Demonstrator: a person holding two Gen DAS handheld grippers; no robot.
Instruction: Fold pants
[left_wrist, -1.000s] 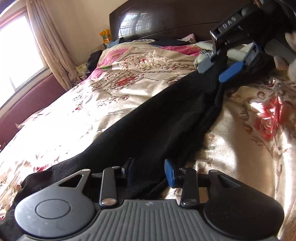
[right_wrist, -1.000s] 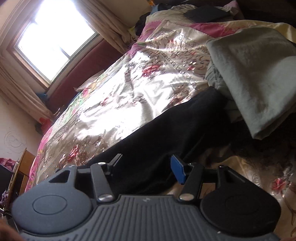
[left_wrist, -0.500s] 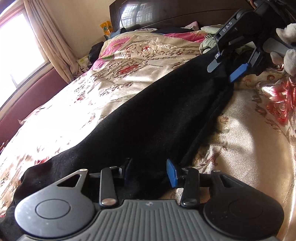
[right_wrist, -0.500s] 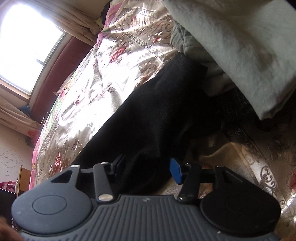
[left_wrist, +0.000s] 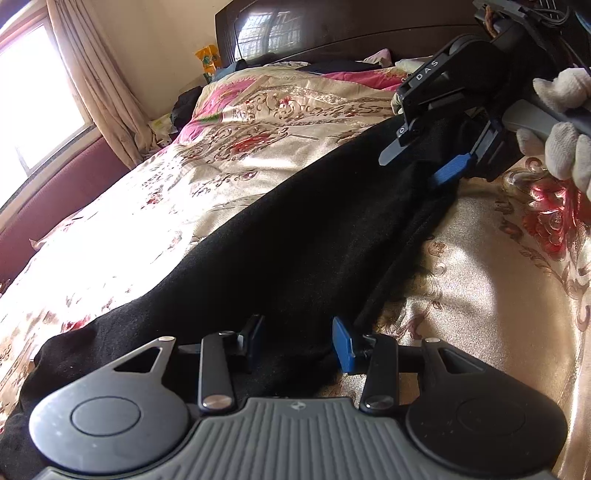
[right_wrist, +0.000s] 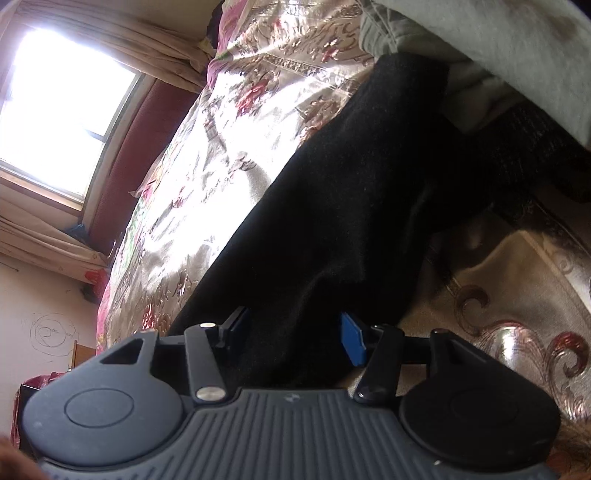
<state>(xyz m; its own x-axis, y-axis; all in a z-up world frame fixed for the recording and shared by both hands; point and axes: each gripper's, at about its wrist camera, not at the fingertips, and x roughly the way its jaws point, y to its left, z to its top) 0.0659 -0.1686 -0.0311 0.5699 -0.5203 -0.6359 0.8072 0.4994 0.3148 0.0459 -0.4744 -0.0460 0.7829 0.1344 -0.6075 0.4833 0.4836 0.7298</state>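
Note:
Black pants (left_wrist: 295, 229) lie in a long band across the floral bedspread (left_wrist: 236, 147). My left gripper (left_wrist: 297, 338) sits at their near end, with black cloth filling the gap between its dark finger and its blue pad, so it is shut on the pants. At the far end my right gripper (left_wrist: 413, 170) is held by a gloved hand (left_wrist: 561, 147), and its grey finger and blue pad straddle the cloth. The right wrist view shows the pants (right_wrist: 351, 184) narrowing into a gathered fold between the jaws of that gripper (right_wrist: 291, 332).
A folded grey-green cloth (right_wrist: 498, 44) lies just beyond the far end of the pants. The dark headboard (left_wrist: 332, 29) closes off the bed's top. On the left are a window (right_wrist: 66, 110) and curtain (left_wrist: 96, 81). Bare bedspread lies on both sides of the pants.
My right gripper has sunk toward the bed and rolled, bringing the far end of the pants down. The left gripper has stayed where it was.

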